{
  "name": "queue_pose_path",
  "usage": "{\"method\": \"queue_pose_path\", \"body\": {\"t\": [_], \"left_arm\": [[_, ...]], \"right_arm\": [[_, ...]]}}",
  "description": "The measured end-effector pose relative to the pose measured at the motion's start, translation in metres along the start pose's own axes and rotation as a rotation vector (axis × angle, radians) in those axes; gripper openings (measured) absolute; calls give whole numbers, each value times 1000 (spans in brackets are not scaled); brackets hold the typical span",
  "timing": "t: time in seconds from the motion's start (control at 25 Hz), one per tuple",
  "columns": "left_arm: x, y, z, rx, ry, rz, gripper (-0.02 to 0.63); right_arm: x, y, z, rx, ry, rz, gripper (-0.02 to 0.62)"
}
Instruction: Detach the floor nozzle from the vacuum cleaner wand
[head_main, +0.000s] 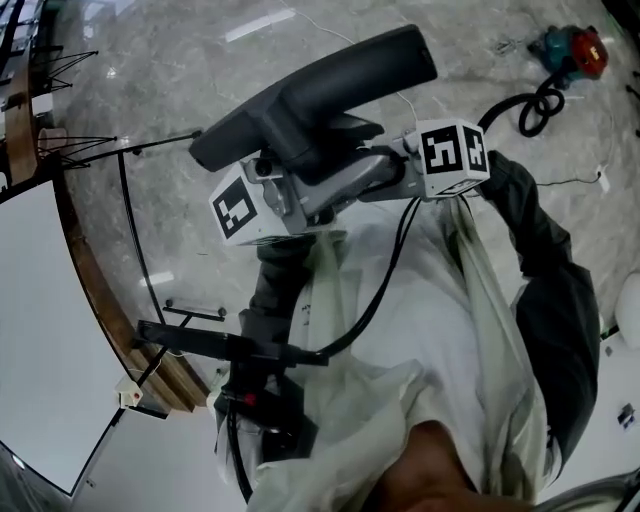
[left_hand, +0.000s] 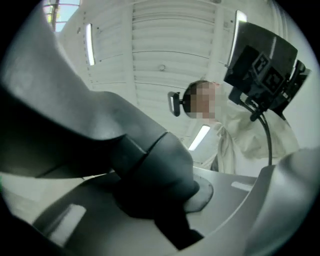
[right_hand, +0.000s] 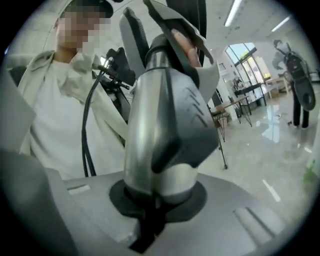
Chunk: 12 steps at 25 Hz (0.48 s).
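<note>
I am holding the floor nozzle (head_main: 315, 95) up in the air before my chest, at twelve o'clock in the head view. The left claw (left_hand: 167, 200) is clamping shut on its dark neck (left_hand: 155, 170). The right claw (right_hand: 152, 200) is gripping the silver wand end (right_hand: 160, 125), its marker cube (head_main: 450, 155) sitting at four o'clock of the nozzle. I cannot tell whether the joint is locked. I am judging that the pull should run straight along the tube, claws drawing apart toward eight and two o'clock, without bending. The slick metal may slip. The marble floor (head_main: 200, 60) is lying well below.
</note>
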<state>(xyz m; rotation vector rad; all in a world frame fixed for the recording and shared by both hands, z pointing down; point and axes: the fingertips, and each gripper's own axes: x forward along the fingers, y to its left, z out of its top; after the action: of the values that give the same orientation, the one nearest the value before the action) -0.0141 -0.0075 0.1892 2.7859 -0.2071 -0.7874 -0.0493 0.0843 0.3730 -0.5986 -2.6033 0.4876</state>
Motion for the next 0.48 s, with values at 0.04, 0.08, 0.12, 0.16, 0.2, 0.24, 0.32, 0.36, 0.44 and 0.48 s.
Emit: {"method": "queue_pose_path", "body": {"t": [0.04, 0.08, 0.12, 0.16, 0.2, 0.24, 0.32, 0.36, 0.44, 0.48], "left_arm": [[-3, 12, -2, -18, -7, 68, 77], [-7, 23, -4, -30, -7, 140, 75], [-11, 33, -8, -42, 3, 212, 75], [-17, 43, -10, -57, 18, 284, 74], [-23, 54, -11, -74, 33, 359, 72], [-30, 65, -11, -91, 45, 430, 72], [-38, 79, -9, -105, 60, 531, 71], [-38, 81, -8, -100, 69, 553, 71], [-36, 81, -8, -85, 87, 570, 71], [-35, 81, -8, -83, 92, 578, 69]], "right_arm": [[2, -6, -3, 28, -7, -21, 40], [5, -13, -6, 51, -9, -74, 38], [8, -22, -10, 69, -6, -153, 38], [9, -33, -11, 85, 1, -256, 38], [9, -45, -10, 101, 10, -379, 38], [7, -59, -9, 114, 23, -515, 38], [-1, -81, -7, 117, 49, -767, 38], [-5, -88, -6, 108, 55, -862, 38], [-13, -93, -6, 93, 58, -978, 37], [-15, -94, -7, 92, 63, -999, 37]]}}
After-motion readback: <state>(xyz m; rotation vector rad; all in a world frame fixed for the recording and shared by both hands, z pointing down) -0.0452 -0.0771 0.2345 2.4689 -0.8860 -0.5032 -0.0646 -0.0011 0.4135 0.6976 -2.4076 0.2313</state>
